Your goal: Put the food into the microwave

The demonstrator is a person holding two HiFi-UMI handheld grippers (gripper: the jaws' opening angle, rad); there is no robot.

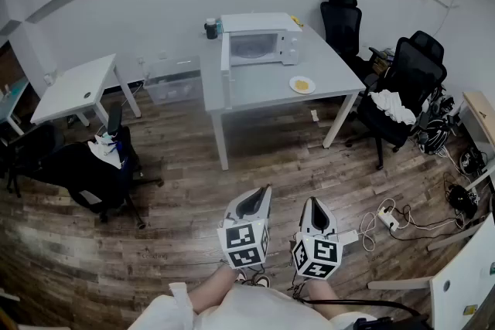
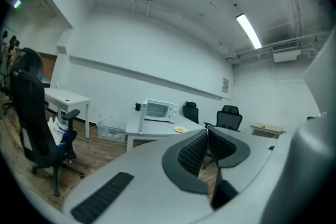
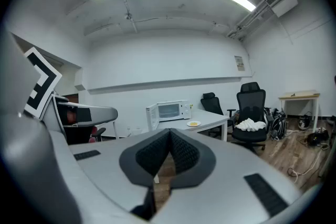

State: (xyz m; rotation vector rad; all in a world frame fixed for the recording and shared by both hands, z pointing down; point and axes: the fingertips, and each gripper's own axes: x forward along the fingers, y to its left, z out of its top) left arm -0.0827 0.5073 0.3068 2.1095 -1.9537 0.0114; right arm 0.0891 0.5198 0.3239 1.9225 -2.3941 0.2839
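A white microwave [image 1: 259, 42] stands on the grey table [image 1: 263, 89] across the room, its door [image 1: 226, 67] swung open to the left. A white plate of yellow food [image 1: 302, 85] lies on the table to its right. Both grippers hover low over the wooden floor, far from the table. My left gripper [image 1: 255, 197] and my right gripper [image 1: 315, 204] are side by side, each shut with nothing between the jaws. The left gripper view shows the microwave [image 2: 159, 109] and plate [image 2: 180, 129] in the distance; the right gripper view shows the microwave [image 3: 173, 110] and plate [image 3: 193, 124] too.
Two black office chairs [image 1: 406, 81] stand right of the table, one with a white cloth on its seat. Another black chair [image 1: 85, 174] stands at left near a small white desk [image 1: 77, 89]. A clear bin [image 1: 172, 81] sits by the wall. Cables and a power strip [image 1: 387, 219] lie on the floor at right.
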